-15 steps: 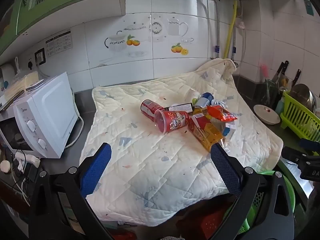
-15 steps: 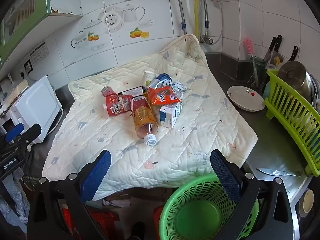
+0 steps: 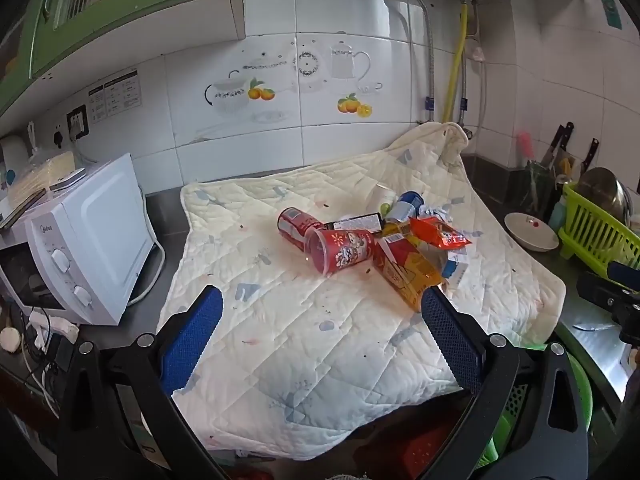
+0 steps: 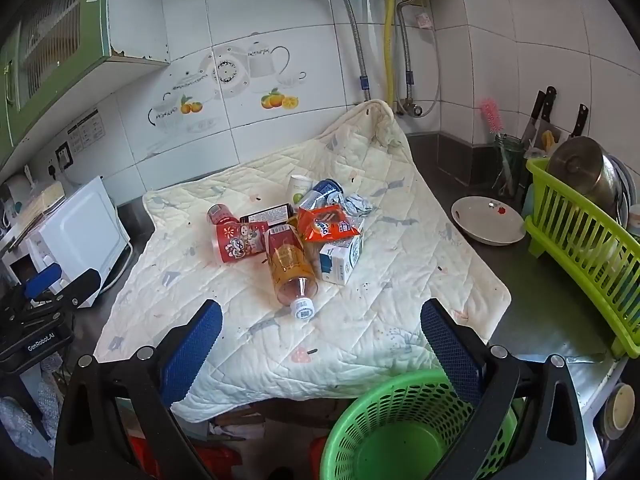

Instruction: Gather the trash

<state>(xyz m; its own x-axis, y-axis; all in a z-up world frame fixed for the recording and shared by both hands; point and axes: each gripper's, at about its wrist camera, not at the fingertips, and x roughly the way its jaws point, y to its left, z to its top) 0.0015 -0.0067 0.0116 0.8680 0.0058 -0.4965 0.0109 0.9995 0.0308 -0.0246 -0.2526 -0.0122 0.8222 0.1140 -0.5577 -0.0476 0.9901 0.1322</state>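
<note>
A pile of trash lies on a cream quilted cloth (image 3: 280,320) (image 4: 380,320): a red cup (image 3: 340,250) (image 4: 238,242) on its side, a red can (image 3: 294,224) (image 4: 220,214), an orange drink bottle (image 3: 408,276) (image 4: 290,268) with a white cap, an orange snack bag (image 3: 440,234) (image 4: 326,224), a white-blue carton (image 4: 342,258), a blue can (image 4: 324,192) and a small white cup (image 4: 300,186). A green mesh basket (image 4: 396,428) stands below the cloth's front edge. My left gripper (image 3: 320,332) and right gripper (image 4: 320,340) are open and empty, in front of the pile.
A white microwave (image 3: 80,248) stands left of the cloth. A white bowl (image 4: 488,220) and a green dish rack (image 4: 584,248) with a pot sit on the right. Knives hang at the back right. Red stools show under the counter edge.
Both grippers have edged slightly closer to the pile. Nothing on the cloth has moved.
</note>
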